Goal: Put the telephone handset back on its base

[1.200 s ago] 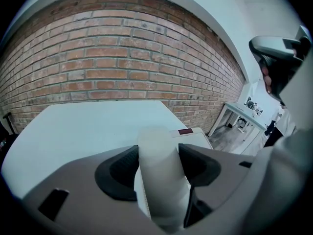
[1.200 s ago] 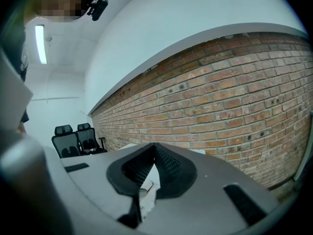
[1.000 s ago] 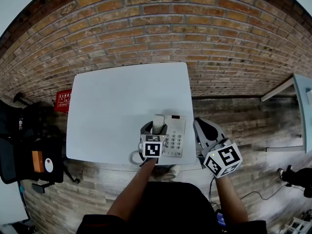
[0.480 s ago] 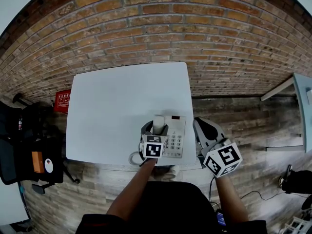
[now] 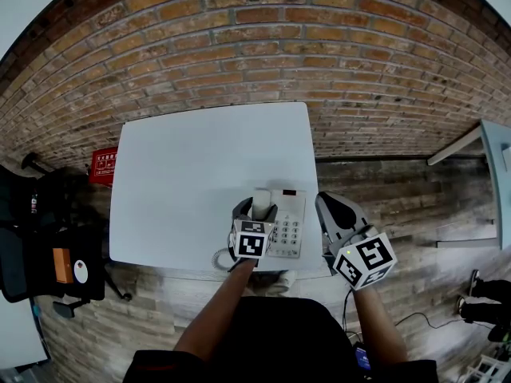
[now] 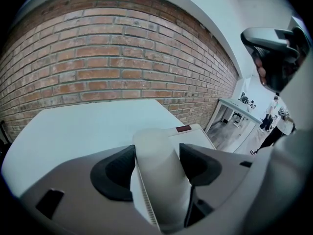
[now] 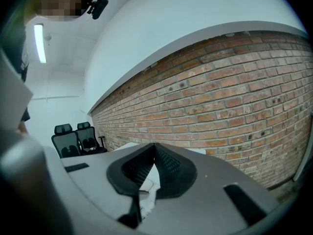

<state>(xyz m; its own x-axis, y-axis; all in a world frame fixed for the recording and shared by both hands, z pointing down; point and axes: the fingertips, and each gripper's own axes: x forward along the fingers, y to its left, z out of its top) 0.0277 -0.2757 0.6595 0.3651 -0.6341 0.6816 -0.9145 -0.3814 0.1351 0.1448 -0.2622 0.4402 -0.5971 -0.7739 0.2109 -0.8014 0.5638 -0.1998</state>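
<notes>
- The white telephone handset [image 6: 161,195] is clamped in the left gripper [image 6: 156,152], whose jaws are closed on its two sides. It points away from the person, along the left side of the white telephone base [image 5: 287,223]. No view shows whether it is seated in the cradle.
- The base has a grey keypad [image 5: 286,232] and a small dark red window [image 6: 184,129] at its far end. No brand or print on either can be read.
- A pale coiled cord [image 5: 219,258] loops at the near edge of the tabletop, just left of the base.
- The base sits near the front right corner of the white rectangular tabletop [image 5: 192,166], close to both the near and the right edges. The surface to its left and beyond it is bare.
- The right gripper [image 5: 334,211] hangs just past the right edge of the tabletop, over the wooden plank floor [image 5: 399,206]. In the right gripper view its jaws are pressed together at the tips, with nothing between them.
- A brick wall [image 5: 263,46] runs along the far edge of the tabletop.
- A red sign [image 5: 104,165] with white writing, too small to read, stands at the left.
- A black office chair [image 5: 40,238] is nearer, on the left.
</notes>
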